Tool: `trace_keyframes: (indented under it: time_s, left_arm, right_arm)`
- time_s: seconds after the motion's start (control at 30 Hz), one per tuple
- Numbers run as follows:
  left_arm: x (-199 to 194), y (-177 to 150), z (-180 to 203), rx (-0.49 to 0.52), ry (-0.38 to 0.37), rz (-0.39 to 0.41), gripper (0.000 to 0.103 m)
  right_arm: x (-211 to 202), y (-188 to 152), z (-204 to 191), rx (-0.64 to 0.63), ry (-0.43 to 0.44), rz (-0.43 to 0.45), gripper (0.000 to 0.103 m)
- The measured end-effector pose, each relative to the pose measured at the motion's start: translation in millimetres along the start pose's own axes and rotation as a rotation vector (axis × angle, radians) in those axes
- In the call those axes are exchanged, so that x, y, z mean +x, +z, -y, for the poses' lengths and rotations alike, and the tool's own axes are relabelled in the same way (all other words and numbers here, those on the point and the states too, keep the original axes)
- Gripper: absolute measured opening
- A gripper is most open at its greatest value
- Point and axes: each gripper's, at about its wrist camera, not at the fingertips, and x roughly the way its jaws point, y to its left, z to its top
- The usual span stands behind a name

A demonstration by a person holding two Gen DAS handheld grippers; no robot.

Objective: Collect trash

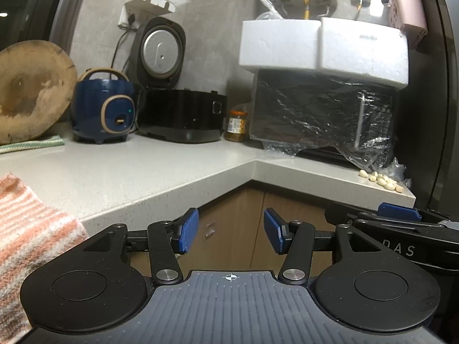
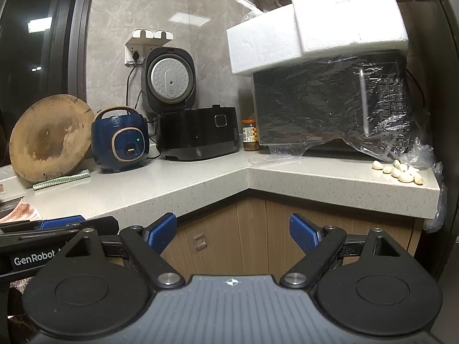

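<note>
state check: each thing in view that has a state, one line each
left gripper: open, holding nothing
right gripper: open, holding nothing
black rice cooker: lid up
blue rice cooker: lid shut, green light on
jar: lid on
microwave: door shut, wrapped in clear plastic
cutting board: propped upright
garlic cloves: loose on the counter

**Blue, black and speckled grey across the kitchen corner**

The left gripper (image 1: 231, 232) and right gripper (image 2: 233, 233) are showing ridged blue pads on black arms. The counter (image 2: 183, 183) is showing pale grey with fine speckles, over tan wood-grain cabinet doors (image 2: 246, 229). A small rice cooker (image 2: 122, 140) is wearing navy with beige trim, beside a glossy black cooker (image 2: 198, 132). The foam boxes (image 1: 321, 46) are glowing white above a black oven (image 1: 321, 109). A cloth (image 1: 31, 235) is displaying orange and white stripes. The garlic cloves (image 2: 400, 170) are looking creamy white.
</note>
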Motion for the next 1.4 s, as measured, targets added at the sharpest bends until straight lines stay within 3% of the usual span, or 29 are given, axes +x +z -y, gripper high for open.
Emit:
trace_keyframes:
  time_s: [0.3,0.6,0.67,0.73,0.77,0.83,0.9,0.97,1.03,1.07,1.2,1.3,1.4]
  left_arm:
    - [-0.6,0.9,-3.2,-0.017,-0.001,0.003,0.056]
    - [12.1,10.4,-18.8,-0.074,-0.048,-0.015,0.055]
    - [19.9,17.1,-25.3,-0.092,-0.089,-0.041,0.049]
    - [27.8,28.5,-33.6,-0.123,-0.178,-0.065,0.025]
    - [31.0,36.0,-37.3,-0.137,-0.227,-0.064,0.02]
    - [35.4,52.5,-44.8,-0.176,-0.302,-0.035,0.018]
    - [36.9,69.4,-53.1,-0.244,-0.33,0.036,0.018]
    - [39.8,83.2,-54.0,-0.28,-0.249,0.089,0.018]
    - [50.8,100.2,-44.8,-0.24,-0.042,0.101,0.017]
    - [60.8,109.0,-41.4,-0.209,0.02,0.09,0.017]
    - [122.3,143.2,-53.9,-0.198,-0.017,-0.029,0.017]
    - [166.4,153.5,-69.0,-0.205,0.045,-0.091,0.017]
    - [202.1,152.5,-90.8,-0.247,0.081,-0.143,0.017]
  right_arm:
    - [-1.8,-1.8,0.8,-0.009,0.004,0.0,0.087]
    - [1.5,0.0,2.6,-0.017,-0.006,-0.009,0.089]
    - [4.6,1.8,3.1,-0.022,-0.008,-0.011,0.089]
    - [9.1,5.9,4.2,-0.029,0.004,-0.012,0.089]
    - [11.7,9.7,6.2,-0.032,0.025,-0.008,0.089]
    - [18.0,22.0,13.1,-0.042,0.092,0.008,0.089]
    - [28.7,41.7,21.8,-0.071,0.156,0.037,0.094]
    - [45.6,64.3,27.3,-0.123,0.168,0.045,0.1]
    - [71.7,87.9,35.4,-0.169,0.148,0.005,0.1]
    - [90.0,101.5,43.2,-0.185,0.142,-0.03,0.1]
    - [172.3,144.4,75.6,-0.272,0.116,-0.139,0.1]
    - [238.3,158.1,95.9,-0.351,0.05,-0.194,0.1]
    - [304.0,165.2,119.8,-0.299,0.057,-0.282,0.1]
